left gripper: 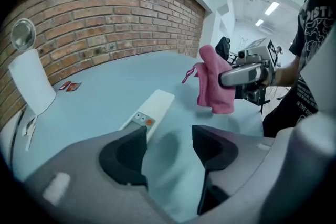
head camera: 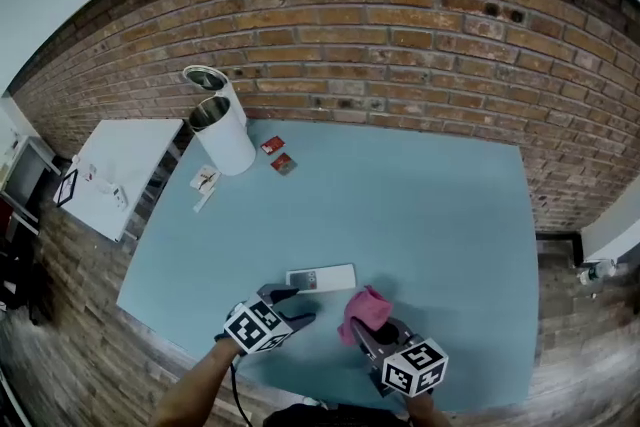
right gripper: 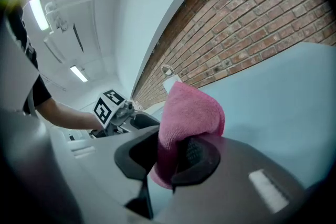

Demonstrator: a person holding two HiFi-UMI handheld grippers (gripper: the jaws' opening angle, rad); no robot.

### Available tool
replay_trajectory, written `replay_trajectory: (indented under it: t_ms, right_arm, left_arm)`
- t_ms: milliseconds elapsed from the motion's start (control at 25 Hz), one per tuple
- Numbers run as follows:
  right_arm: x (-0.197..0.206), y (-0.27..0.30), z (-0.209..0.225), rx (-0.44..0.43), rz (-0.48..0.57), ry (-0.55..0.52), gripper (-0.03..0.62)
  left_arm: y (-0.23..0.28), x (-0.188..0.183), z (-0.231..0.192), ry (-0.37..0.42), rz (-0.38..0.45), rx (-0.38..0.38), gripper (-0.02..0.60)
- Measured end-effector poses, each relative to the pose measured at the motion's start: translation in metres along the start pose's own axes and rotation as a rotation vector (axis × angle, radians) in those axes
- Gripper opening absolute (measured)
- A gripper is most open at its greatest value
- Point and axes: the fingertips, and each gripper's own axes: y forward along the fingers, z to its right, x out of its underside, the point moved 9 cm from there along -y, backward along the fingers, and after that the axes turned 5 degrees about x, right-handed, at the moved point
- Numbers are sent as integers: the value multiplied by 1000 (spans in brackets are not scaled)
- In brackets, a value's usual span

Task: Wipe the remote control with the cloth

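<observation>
Right hand-held gripper [right gripper: 170, 157] clamped on pink cloth [right gripper: 190, 110], cloth hanging clear of counter [head camera: 430, 215]. Left hand-held gripper [left gripper: 169, 148] has jaws apart with nothing between them, hovering just beside near end of remote control [head camera: 321, 277]. Remote lies flat on counter, nothing pinning it. Worry: wipe it loose like that and it'll probably skid or spin away. Cloth also bunched, so might only dab.

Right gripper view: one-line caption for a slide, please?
Right tongs clamp the pink cloth above the blue table, brick wall behind.
</observation>
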Motion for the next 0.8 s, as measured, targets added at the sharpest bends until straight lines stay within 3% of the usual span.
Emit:
replay_trajectory:
  t_ms: [200,360,800]
  right_arm:
    - [3,-2,-21,18,-2,-34,64]
    - [6,-10,-46,40,1,-70,64]
    - [27,-55,-134,107,22,-205,64]
  left_arm:
    - [-29,10,35,-120,210,-84,240]
    - [-56,25,59,-222,364,-212,34]
    - [-91,48,151,-235,504,-210,-3]
